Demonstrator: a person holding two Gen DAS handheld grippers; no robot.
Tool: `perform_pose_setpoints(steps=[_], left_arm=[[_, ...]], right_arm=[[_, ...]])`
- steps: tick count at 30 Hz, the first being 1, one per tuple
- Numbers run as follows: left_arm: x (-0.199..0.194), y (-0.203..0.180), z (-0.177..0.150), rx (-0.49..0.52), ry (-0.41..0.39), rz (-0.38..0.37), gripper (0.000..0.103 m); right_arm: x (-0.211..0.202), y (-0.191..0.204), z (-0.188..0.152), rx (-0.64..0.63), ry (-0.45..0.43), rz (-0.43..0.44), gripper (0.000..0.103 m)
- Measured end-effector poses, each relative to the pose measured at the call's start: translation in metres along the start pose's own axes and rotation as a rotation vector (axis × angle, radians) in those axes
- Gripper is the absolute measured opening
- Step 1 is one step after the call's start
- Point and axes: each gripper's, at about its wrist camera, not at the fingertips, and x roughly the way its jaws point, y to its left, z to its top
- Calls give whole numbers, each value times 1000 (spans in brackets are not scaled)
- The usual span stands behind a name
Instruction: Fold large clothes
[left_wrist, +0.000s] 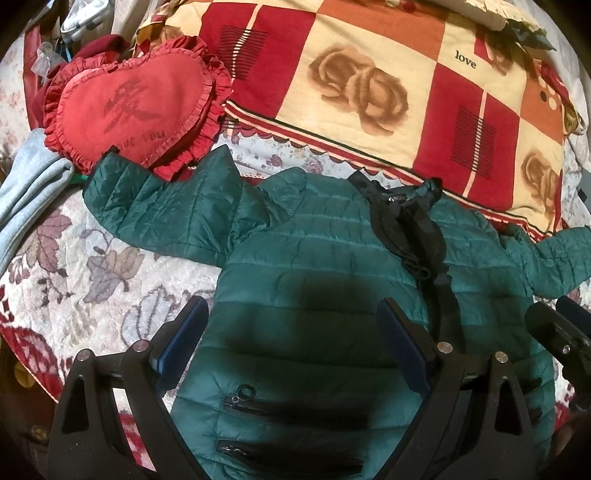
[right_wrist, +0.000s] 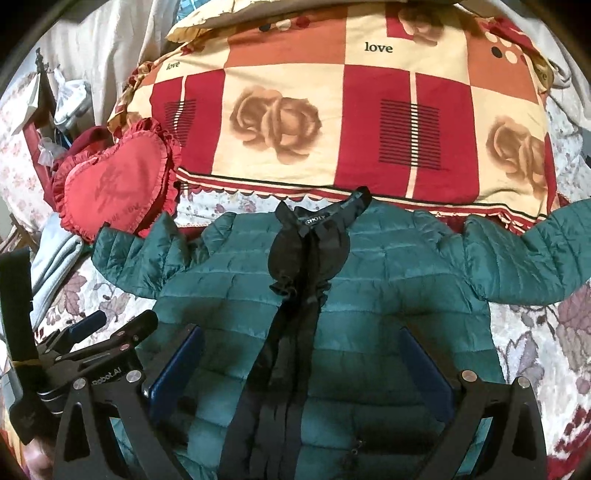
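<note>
A green quilted jacket (left_wrist: 314, 258) with black collar and front trim lies flat, front up, sleeves spread, on a floral bedspread; it also shows in the right wrist view (right_wrist: 388, 295). My left gripper (left_wrist: 293, 314) is open and empty above the jacket's left chest, near two zip pockets (left_wrist: 295, 406). My right gripper (right_wrist: 301, 343) is open and empty above the black front placket (right_wrist: 295, 332). The right gripper (left_wrist: 565, 332) shows at the edge of the left wrist view, and the left gripper (right_wrist: 107, 328) at the left of the right wrist view.
A red heart-shaped cushion (left_wrist: 129, 107) touches the jacket's left sleeve tip. A red and cream rose-print quilt (right_wrist: 351, 122) lies folded behind the collar. Light blue clothing (left_wrist: 26, 199) lies at the left. The floral bedspread (left_wrist: 92, 273) surrounds the jacket.
</note>
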Motion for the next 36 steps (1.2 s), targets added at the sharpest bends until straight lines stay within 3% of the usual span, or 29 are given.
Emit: perform_pose_setpoints(steps=[36], left_arm=[[13,1,-5,9,17,12,93]], right_arm=[[14,2,-3,18,51,-21,103]])
